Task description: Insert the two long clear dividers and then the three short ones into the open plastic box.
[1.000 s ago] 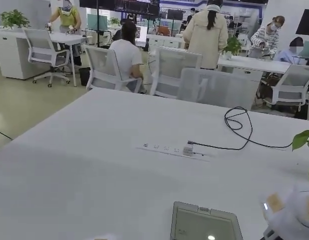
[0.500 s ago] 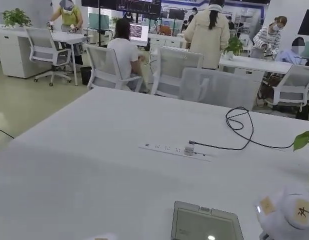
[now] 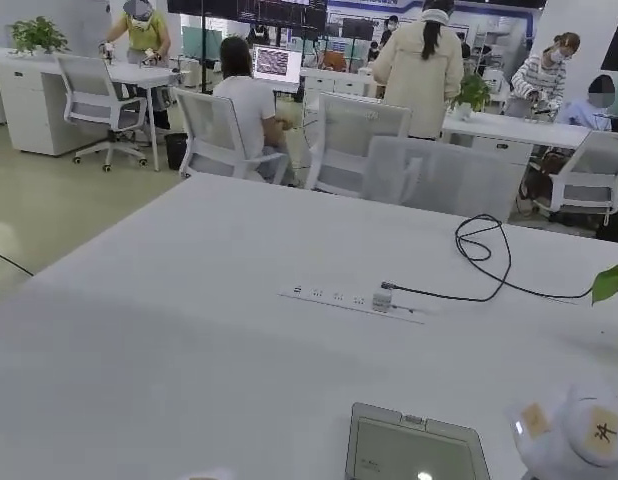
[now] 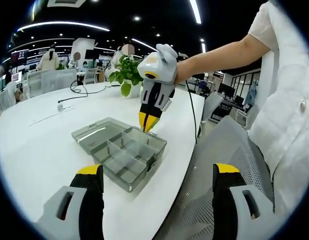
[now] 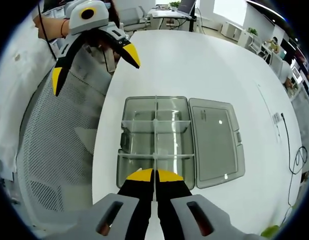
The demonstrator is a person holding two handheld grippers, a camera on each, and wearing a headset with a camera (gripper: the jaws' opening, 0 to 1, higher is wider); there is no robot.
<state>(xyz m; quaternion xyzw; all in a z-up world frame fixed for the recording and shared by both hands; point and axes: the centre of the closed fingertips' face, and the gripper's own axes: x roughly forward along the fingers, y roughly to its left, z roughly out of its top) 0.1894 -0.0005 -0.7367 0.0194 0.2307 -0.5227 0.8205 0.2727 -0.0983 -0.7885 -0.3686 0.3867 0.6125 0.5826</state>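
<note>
White workbench (image 3: pixel 189 300) — right gripper (image 5: pixel 154 176) pinched shut, fingertips just over the plastic box (image 5: pixel 139 150). Left gripper (image 4: pixel 158 172) — jaws spread wide, box ahead between them.

— What is the person wearing?
— A loose white short-sleeved top (image 4: pixel 289 125) with a small round button (image 4: pixel 303 106) on the front (the sleeve is short and wide).
— And the tools?
— The right gripper (image 4: pixel 147 121) has a rounded white housing, then grey and black arms narrowing to yellow-tipped jaws. The left gripper (image 5: pixel 95 71) is the same make: white top, black jaws, yellow ends.
— Anything closer up?
— In the left gripper view its own jaws are black with yellow caps and sit on pale grey blocks (image 4: pixel 64 212), each with an oblong slot. In the head view a rounded white shell (image 3: pixel 569 450) carries a tan sticker (image 3: pixel 602 432) with a dark mark.
</note>
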